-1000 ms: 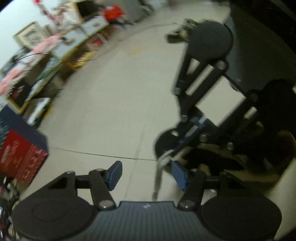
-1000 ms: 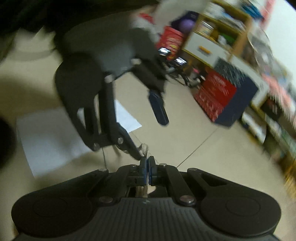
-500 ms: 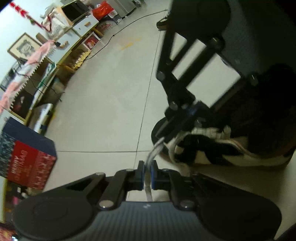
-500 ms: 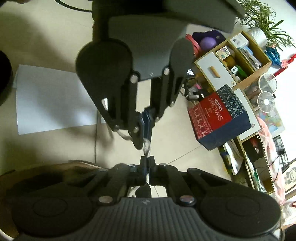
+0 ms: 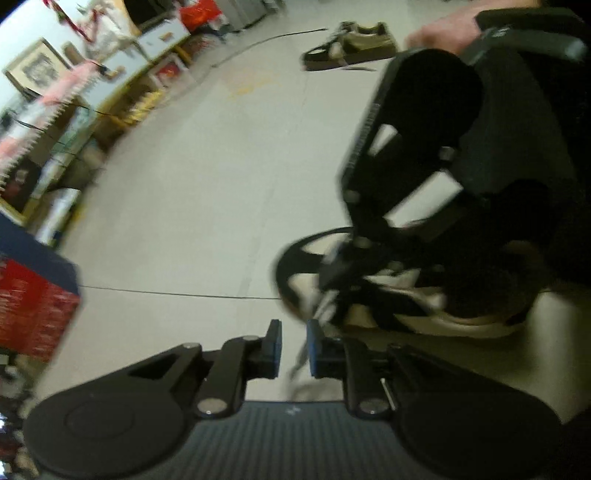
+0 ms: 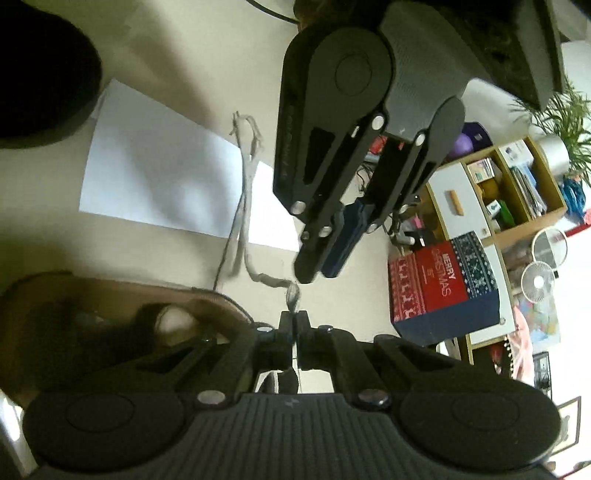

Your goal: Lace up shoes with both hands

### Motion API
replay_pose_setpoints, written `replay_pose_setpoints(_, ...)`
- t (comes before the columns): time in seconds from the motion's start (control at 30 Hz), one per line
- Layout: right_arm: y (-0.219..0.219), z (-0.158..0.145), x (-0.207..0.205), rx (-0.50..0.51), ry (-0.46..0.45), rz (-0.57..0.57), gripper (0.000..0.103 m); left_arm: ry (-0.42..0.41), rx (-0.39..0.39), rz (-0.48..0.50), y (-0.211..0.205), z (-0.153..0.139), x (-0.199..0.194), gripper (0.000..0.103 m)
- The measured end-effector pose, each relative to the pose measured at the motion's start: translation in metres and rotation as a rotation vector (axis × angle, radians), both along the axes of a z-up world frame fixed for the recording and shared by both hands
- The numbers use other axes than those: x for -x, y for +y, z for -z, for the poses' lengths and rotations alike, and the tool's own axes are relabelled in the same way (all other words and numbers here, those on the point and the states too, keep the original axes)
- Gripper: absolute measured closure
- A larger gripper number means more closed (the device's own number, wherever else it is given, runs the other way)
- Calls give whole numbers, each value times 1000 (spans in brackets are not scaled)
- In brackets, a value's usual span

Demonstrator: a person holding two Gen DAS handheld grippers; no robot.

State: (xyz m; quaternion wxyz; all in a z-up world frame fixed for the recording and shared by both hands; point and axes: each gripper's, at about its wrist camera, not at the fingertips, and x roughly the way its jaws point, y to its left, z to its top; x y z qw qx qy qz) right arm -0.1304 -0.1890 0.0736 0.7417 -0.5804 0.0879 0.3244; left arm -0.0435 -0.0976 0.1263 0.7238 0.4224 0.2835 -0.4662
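A pale tiled floor [image 5: 192, 206] carries everything here, with cluttered shelves [image 6: 517, 184] along the wall. On it sits the shoe [image 5: 399, 295], dark with a light sole, blurred in the left wrist view and half hidden behind the right gripper [image 6: 293, 325]. Its grey lace [image 6: 245, 192] runs from the shoe across a white sheet of paper [image 6: 147, 177] and curls back to the right gripper, whose pads are clenched on the frayed lace end.

The left gripper [image 5: 293, 349] has its jaws opening, a narrow gap between the blue pads [image 5: 275, 347]; a strand of lace hangs in that gap, and no pad visibly presses on it. Half a second ago those pads were pinched tight on the lace; a second ago they stood wide apart. The right gripper has kept its grip throughout and has rolled, so the paper now lies tilted.

A red and navy gift box [image 6: 443, 284] reads "MERRY CHRISTMAS". Two small white fans [image 6: 543, 266] stand beside it. A second shoe [image 5: 351, 46] lies far off, and a hand [image 5: 443, 29] is cut off at the top edge.
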Motion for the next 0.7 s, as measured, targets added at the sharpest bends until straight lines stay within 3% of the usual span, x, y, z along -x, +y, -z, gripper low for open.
replay_pose_setpoints(0.37,-2,4,7,42,-36,-60,100,47,-22,8,-16,13,-8,82)
replay_pose_setpoints(0.5,-1,6,9,40,-54,-50,100,55,-35,-19,-21,16,-8,97)
replay_pose_setpoints(0.6,-2,6,8,45,-64,-56,100,24,-65,30,-23,16,2,97)
replay_pose_setpoints(0.7,-4,5,6,41,-72,-37,100,-72,-82,-27,-25,15,6,97)
